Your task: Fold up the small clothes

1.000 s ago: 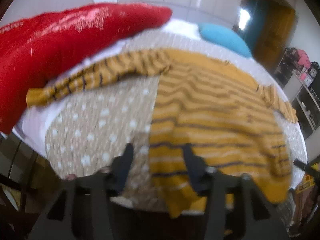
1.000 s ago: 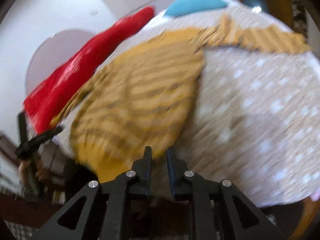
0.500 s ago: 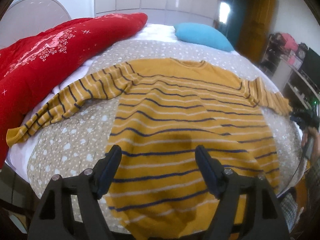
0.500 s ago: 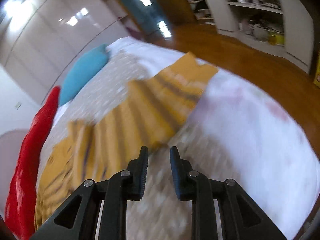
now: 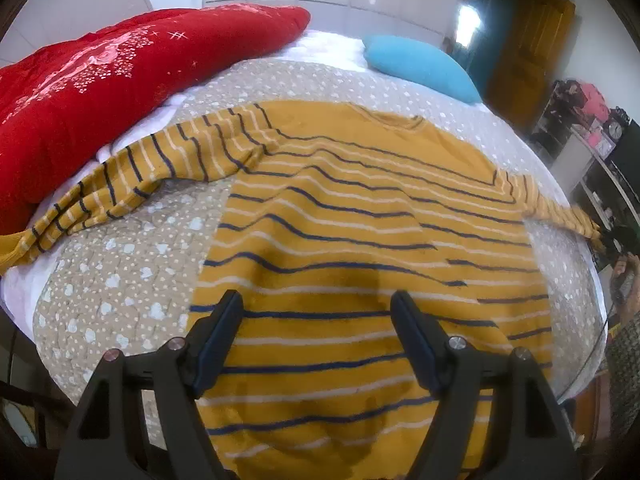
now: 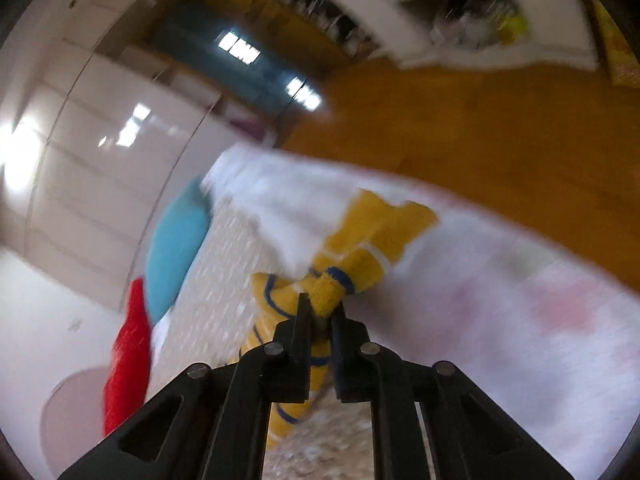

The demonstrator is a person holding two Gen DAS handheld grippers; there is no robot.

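A mustard-yellow sweater [image 5: 360, 240] with navy and white stripes lies flat on the bed, both sleeves spread out. My left gripper [image 5: 318, 312] is open and hovers above the sweater's lower body, touching nothing. In the right wrist view my right gripper [image 6: 322, 312] is shut on the sweater's right sleeve [image 6: 340, 280] near its cuff, which bunches up between the fingers. The cuff end [image 6: 384, 224] lies on the white sheet beyond.
A red quilt [image 5: 100, 92] lies along the bed's left side and a blue pillow [image 5: 420, 66] at the head. The beige dotted bedspread [image 5: 120, 280] covers the bed. Wooden floor [image 6: 480, 128] and white shelves [image 6: 460, 20] lie past the bed's right edge.
My right gripper moved to the right sleeve's cuff and closed on it. My left gripper opened wider and settled over the sweater's lower body.
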